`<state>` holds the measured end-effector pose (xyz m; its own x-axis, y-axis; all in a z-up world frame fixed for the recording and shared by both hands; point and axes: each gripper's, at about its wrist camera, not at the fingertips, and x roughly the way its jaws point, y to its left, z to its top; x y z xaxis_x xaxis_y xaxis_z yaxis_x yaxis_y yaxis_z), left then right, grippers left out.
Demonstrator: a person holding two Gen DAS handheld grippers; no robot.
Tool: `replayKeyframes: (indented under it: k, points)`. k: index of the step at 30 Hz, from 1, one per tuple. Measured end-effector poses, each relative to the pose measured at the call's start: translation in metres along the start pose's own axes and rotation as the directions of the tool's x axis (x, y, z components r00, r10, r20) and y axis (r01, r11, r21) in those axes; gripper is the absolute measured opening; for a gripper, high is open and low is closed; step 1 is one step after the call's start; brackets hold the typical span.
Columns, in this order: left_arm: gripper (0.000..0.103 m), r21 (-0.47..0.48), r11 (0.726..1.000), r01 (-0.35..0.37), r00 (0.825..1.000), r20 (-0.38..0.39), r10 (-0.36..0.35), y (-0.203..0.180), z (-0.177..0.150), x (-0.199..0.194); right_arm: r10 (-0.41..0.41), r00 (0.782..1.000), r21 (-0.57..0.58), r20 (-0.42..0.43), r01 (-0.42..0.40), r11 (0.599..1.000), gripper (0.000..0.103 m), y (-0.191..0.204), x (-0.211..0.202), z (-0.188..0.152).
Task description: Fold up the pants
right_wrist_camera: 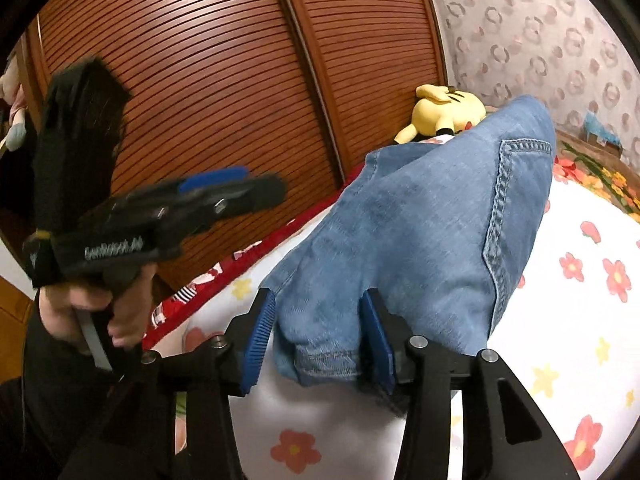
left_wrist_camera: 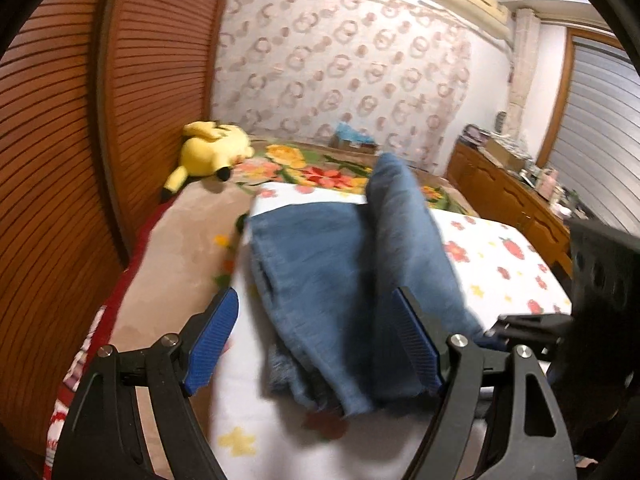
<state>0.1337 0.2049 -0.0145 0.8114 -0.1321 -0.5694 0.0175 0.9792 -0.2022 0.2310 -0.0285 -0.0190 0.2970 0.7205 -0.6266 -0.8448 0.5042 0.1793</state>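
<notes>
Blue ribbed pads of the right gripper [right_wrist_camera: 320, 340] stand on both sides of a hem of the jeans [right_wrist_camera: 420, 216], and the cloth hangs between them. It is loose on the side of the left pad, while the right pad lies against it, so the jaws are parted and do not pinch the hem. From this hem the denim rises away from the camera as a raised fold, with a back pocket seam visible on its right side.

In the left wrist view the left gripper [left_wrist_camera: 316, 344] is wide open above the jeans [left_wrist_camera: 320, 248], and its pads do not touch the cloth. In the right wrist view a hand [right_wrist_camera: 92, 308] holds its handle, well apart from the denim.

Under the jeans lies a white sheet with red and yellow flowers [right_wrist_camera: 560, 312], spread on the bed. Farther back, a yellow plush toy [left_wrist_camera: 212, 148] rests beside the brown slatted doors [left_wrist_camera: 60, 140]. On the right, a wooden dresser [left_wrist_camera: 508, 196] stands along the wall.
</notes>
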Motion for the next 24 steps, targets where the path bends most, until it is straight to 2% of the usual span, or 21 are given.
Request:
replayKeyframes:
  k: [6, 9, 11, 15, 20, 24]
  points:
    - [0.079, 0.048, 0.998, 0.039, 0.999, -0.027, -0.037, -0.023, 0.011, 0.013, -0.046, 0.999, 0.008, 0.025, 0.045, 0.999, 0.048, -0.001, -0.03, -0.009]
    - [0.078, 0.063, 0.994, 0.088, 0.995, -0.054, -0.084, -0.035, 0.013, 0.021, -0.087, 0.995, -0.01, 0.039, 0.088, 0.996, 0.048, 0.001, -0.04, -0.011]
    - [0.077, 0.06, 0.991, 0.117, 0.991, -0.067, -0.113, -0.04, 0.015, 0.025, -0.084, 0.996, 0.01, 0.021, 0.084, 0.996, 0.049, -0.004, -0.037, -0.014]
    - [0.077, 0.076, 0.99, 0.119, 0.991, -0.074, -0.114, -0.049, 0.021, 0.029, -0.076, 0.997, 0.042, 0.01, 0.076, 0.996, 0.049, -0.005, -0.027, -0.017]
    - [0.076, 0.098, 0.987, 0.126, 0.989, -0.088, -0.118, -0.059, 0.026, 0.033, -0.092, 0.995, 0.067, 0.033, 0.089, 0.994, 0.049, -0.005, -0.035, -0.02]
    - [0.076, 0.132, 0.984, 0.118, 0.991, -0.084, -0.107, -0.071, 0.026, 0.034, -0.141, 0.988, 0.109, 0.057, 0.134, 0.985, 0.048, -0.008, -0.044, -0.024]
